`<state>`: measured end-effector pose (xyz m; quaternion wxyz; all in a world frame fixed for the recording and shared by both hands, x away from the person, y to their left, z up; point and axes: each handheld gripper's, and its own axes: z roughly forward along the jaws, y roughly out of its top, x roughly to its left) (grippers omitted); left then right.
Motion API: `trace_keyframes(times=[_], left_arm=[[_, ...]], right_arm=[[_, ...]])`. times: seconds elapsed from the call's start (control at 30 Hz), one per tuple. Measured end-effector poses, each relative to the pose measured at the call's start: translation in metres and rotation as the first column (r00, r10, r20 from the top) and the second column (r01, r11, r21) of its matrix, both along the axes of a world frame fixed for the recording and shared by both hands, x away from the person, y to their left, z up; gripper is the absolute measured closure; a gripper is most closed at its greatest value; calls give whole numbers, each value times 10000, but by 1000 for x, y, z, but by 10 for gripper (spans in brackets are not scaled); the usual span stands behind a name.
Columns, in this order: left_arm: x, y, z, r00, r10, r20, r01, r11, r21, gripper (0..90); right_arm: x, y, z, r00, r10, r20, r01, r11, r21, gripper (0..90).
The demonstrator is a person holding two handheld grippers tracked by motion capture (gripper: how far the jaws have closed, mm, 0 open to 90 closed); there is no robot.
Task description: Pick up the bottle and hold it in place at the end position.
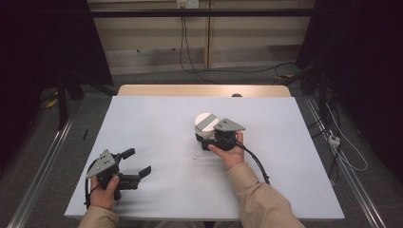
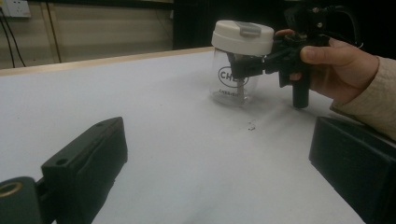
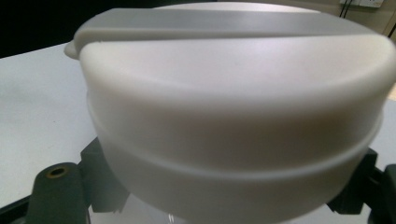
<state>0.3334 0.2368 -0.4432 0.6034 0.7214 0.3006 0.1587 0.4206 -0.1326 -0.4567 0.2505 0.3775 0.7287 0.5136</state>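
the right tongs (image 2: 243, 70) grasp a clear jar (image 2: 232, 81) just under its white lid (image 2: 243, 37), upright on the worktop (image 1: 157, 142). the left tongs (image 1: 137, 163), well apart, gape released.

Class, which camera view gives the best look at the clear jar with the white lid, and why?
The left gripper view: the whole jar appears side-on, with its clear printed body, white lid and the right gripper at its side. The high view shows mainly the lid top. The right gripper view is too close, showing mostly the lid.
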Motion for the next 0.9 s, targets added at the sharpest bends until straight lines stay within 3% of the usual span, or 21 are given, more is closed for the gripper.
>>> trace_keyframes(times=[0.53,0.9], left_arm=[[10,-22,9,10000,-42,-35,42,9999,-93,32],[20,-39,13,9992,-393,-94,392,9991,-169,32]], right_arm=[[0,-1,-1,10000,-17,-24,17,10000,57,186],[0,0,-1,9999,-55,-116,56,10000,33,187]])
